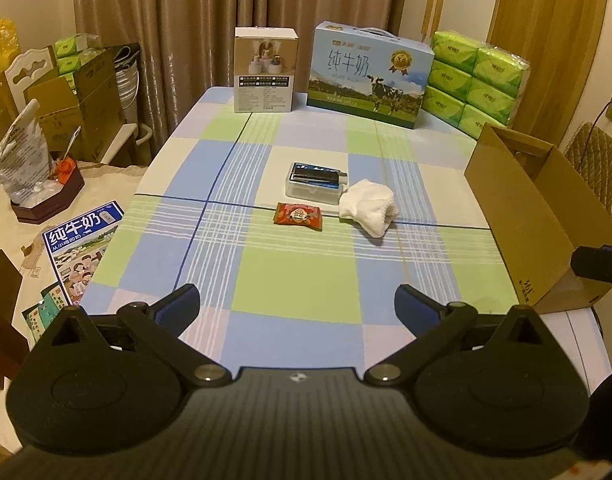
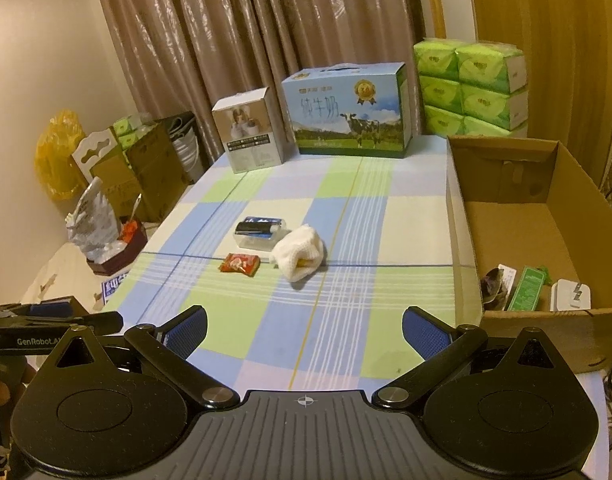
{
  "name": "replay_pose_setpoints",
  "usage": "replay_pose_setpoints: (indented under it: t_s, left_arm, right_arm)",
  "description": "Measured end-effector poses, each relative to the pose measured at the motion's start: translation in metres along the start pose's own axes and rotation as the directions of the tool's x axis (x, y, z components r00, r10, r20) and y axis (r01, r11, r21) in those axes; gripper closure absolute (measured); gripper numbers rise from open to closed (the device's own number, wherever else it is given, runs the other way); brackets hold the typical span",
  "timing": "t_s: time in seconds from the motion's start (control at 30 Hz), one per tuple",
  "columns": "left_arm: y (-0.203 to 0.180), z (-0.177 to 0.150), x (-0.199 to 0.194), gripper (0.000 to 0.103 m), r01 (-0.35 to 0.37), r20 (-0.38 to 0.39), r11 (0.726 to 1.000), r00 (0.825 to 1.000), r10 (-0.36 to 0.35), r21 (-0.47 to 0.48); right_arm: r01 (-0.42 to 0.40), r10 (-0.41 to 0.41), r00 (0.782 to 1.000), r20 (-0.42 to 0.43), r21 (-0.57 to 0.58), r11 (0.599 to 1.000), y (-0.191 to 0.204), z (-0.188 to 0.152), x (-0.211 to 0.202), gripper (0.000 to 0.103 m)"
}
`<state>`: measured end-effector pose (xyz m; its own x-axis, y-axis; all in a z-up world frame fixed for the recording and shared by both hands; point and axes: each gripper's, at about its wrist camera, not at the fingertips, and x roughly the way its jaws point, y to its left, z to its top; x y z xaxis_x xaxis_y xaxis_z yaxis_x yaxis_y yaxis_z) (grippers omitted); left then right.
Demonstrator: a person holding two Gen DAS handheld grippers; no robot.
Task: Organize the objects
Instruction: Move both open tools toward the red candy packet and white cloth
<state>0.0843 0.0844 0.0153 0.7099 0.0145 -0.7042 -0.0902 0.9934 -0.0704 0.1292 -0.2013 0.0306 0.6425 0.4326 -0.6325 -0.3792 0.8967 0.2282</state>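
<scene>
On the checked tablecloth (image 1: 297, 272) lie a red snack packet (image 1: 299, 217) (image 2: 239, 264), a white rolled cloth (image 1: 369, 205) (image 2: 299, 255) and a clear plastic case with a dark item on top (image 1: 314, 183) (image 2: 259, 232). An open cardboard box (image 2: 506, 216) (image 1: 526, 216) stands at the table's right side, holding a few small items (image 2: 530, 290) at its near end. My left gripper (image 1: 297, 306) is open over the near table edge, well short of the objects. My right gripper (image 2: 304, 332) is open too, empty, beside the box's near corner.
At the table's far end stand a small product box (image 1: 264, 70), a milk carton case (image 1: 370, 74) and stacked green tissue packs (image 1: 478, 80). Left of the table are cardboard boxes, bags and a leaflet (image 1: 79, 244). A chair back (image 1: 596, 160) stands to the right.
</scene>
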Motion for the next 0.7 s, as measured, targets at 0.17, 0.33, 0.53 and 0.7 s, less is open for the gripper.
replay_pose_setpoints:
  t_s: [0.17, 0.33, 0.53, 0.7]
  left_arm:
    - [0.006, 0.003, 0.006, 0.001, -0.007, 0.02, 1.0, 1.0, 0.007, 0.009]
    - [0.011, 0.01, 0.019, 0.001, -0.021, 0.037, 1.0, 0.999, 0.021, 0.017]
    - [0.015, 0.019, 0.043, 0.001, -0.028, 0.033, 0.999, 0.999, 0.027, 0.026]
    - [0.018, 0.023, 0.066, 0.001, -0.032, 0.051, 0.999, 0.998, 0.03, 0.035]
  right_arm:
    - [0.001, -0.001, 1.0, -0.006, -0.01, 1.0, 0.002, 0.0, 0.01, 0.002]
    - [0.005, -0.006, 1.0, -0.011, -0.022, 1.0, 0.002, 0.001, 0.026, 0.002]
    - [0.016, -0.016, 1.0, 0.003, -0.026, 1.0, -0.003, 0.002, 0.049, 0.002]
    - [0.01, -0.011, 1.0, -0.009, -0.059, 0.998, -0.004, 0.004, 0.076, 0.002]
